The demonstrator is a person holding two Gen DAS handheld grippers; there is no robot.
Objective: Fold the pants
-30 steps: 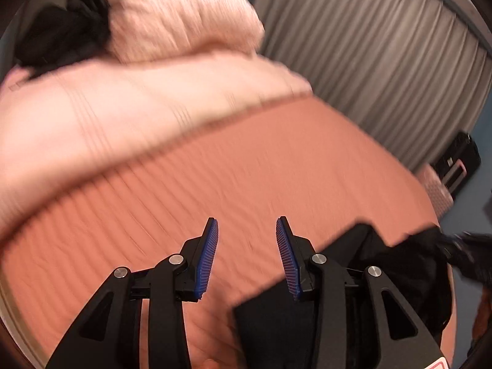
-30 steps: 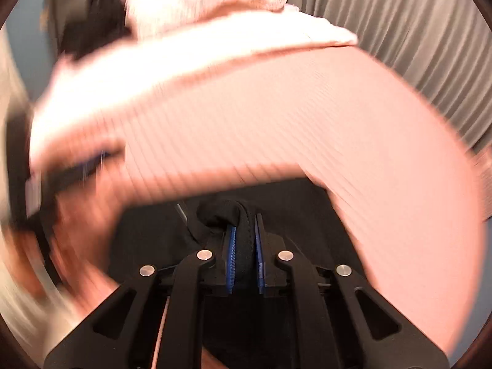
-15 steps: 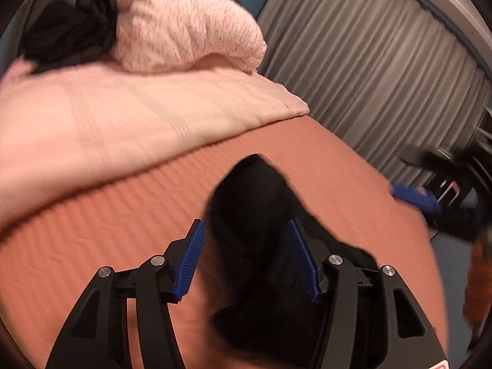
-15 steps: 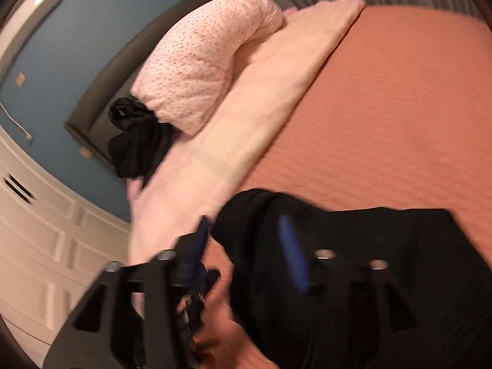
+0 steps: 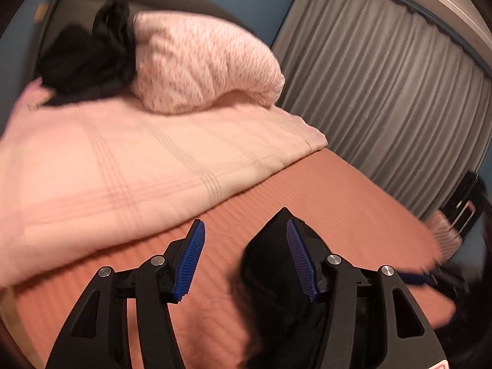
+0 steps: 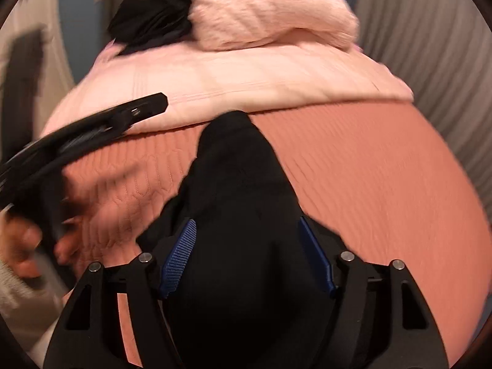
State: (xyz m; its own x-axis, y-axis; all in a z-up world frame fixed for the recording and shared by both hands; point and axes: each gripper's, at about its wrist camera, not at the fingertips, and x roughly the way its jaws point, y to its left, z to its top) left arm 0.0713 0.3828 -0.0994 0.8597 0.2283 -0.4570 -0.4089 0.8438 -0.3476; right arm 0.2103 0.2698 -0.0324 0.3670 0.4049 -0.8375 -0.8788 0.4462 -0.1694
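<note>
Lying on the terracotta quilted bedspread (image 6: 384, 166), near side of bed, the black pants (image 6: 243, 215) form a folded heap with one corner pointing at the far pink blanket (image 5: 123, 166). Left gripper (image 5: 243, 246): jaws apart after opening, nothing pressed; pants just beside its right finger. Right gripper (image 6: 246, 246): jaws wide, just narrowing, pants between, pads not pressing. Pink pillow (image 5: 200, 61) and dark clothing (image 5: 86, 58) far back.

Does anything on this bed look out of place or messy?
Yes. A crumpled black garment is wedged against the pillow at the head of the bed, bunched rather than folded. The black pants on the orange cover lie in a rumpled heap with one end poking up.
</note>
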